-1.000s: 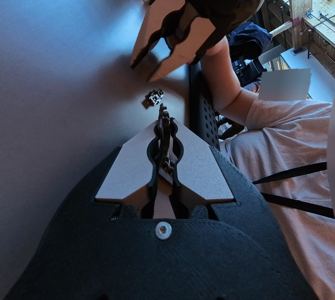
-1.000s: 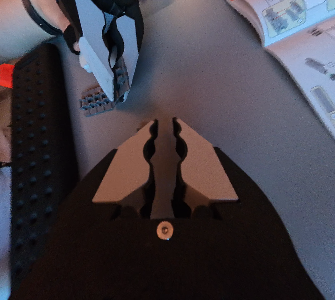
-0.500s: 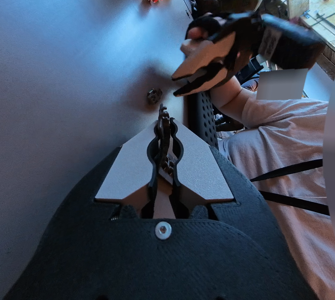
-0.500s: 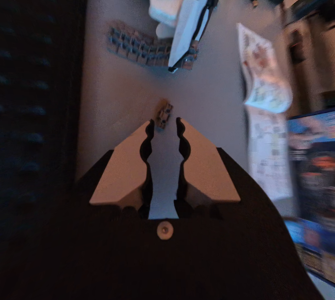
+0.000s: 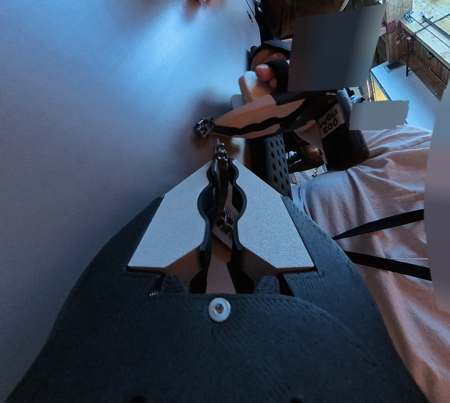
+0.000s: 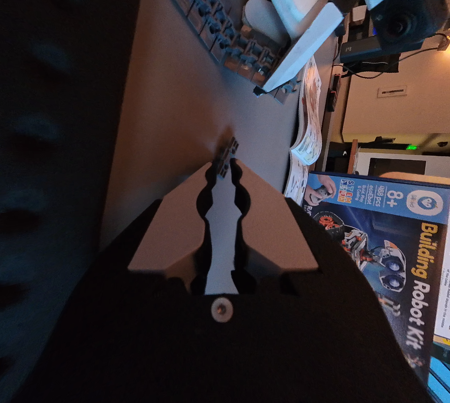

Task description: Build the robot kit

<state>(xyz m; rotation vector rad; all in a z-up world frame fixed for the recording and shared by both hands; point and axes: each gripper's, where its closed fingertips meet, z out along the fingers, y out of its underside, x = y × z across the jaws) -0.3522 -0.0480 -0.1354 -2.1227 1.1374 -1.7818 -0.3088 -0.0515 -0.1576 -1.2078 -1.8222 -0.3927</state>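
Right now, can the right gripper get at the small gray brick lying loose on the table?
Probably yes. The right gripper already has its jaws on either side of the small gray brick on the table, with nothing between them. The left gripper, shut on a strip of gray bricks, sits off to the side.

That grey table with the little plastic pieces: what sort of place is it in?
Probably a workshop or office hobby desk. On the grey table lie a building-kit box, an open instruction booklet and grey brick pieces.

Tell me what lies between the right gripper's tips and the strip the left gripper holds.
Only bare table, in the right wrist view. The right gripper is at a small gray piece; the gray strip sits farther off.
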